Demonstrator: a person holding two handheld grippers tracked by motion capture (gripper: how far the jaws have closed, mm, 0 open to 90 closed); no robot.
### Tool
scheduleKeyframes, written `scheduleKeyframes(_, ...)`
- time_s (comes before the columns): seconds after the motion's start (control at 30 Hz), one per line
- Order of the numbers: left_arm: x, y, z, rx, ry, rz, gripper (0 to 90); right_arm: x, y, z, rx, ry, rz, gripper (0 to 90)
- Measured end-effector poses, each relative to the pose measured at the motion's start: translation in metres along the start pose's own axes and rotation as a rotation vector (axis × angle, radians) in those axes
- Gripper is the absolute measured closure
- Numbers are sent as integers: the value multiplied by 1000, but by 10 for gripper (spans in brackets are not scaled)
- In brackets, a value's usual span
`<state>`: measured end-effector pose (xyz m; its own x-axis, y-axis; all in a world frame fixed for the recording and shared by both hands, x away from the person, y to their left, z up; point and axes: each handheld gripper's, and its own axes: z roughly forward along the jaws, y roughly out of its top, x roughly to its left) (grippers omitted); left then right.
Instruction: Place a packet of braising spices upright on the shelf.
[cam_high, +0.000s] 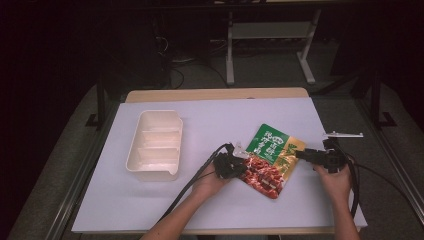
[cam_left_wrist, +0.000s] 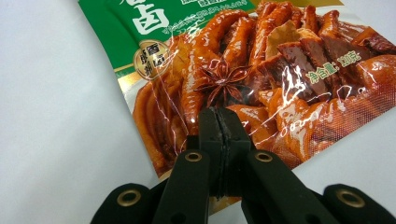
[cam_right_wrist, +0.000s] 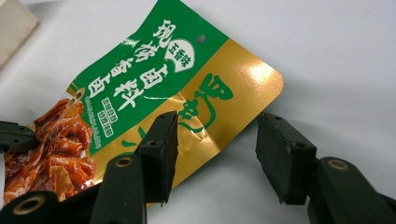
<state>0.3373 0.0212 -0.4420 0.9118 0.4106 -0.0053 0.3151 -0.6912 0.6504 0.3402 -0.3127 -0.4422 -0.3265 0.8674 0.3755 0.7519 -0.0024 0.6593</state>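
Right of the tray (cam_high: 154, 145), left gripper (cam_high: 234, 165) clamped on the sauce packet (cam_high: 270, 159), right gripper (cam_high: 300, 154) part-open astride its gold edge.

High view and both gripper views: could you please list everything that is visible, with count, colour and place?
food packet: one, green, gold and red, on the table right of centre.
tray: one, cream, three compartments, on the table left of the packet.
table: one, white top with a wooden far edge.
white stand: one, on the floor behind the table.
left gripper: one, black, shut on the packet's red end.
right gripper: one, black, jaws open around the packet's gold edge.
hands: two, each holding a gripper.
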Motion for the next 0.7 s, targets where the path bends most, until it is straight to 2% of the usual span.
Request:
scheduleKeyframes(0.13,1,-2,0,-15,-6,-27,891,-1,0,-1,-6,-4,7,466)
scheduleKeyframes(0.2,0,-3,0,-19,-1,-24,891,-1,1,-1,-3,-15,10,462)
scheduleKeyframes(0.27,0,-2,0,-19,4,-18,890,-1,1,1,-2,-8,16,462)
scheduleKeyframes(0.37,0,-3,0,-20,4,-18,890,1,1,4,13,20,2,466)
scheduleKeyframes(0.5,-1,-2,0,-17,4,-16,890,3,1,7,21,24,-5,477)
scheduleKeyframes(0.53,0,-2,0,-19,0,-20,890,4,2,7,8,43,-2,508)
scheduleKeyframes(0.6,0,-2,0,-18,0,-21,890,5,2,5,-5,85,-1,514)
scheduleKeyframes(0.63,0,-2,0,-18,2,-21,890,7,2,5,-2,90,-2,514)
scheduleKeyframes(0.7,-1,-2,0,-14,7,-18,891,10,3,4,7,34,-27,511)
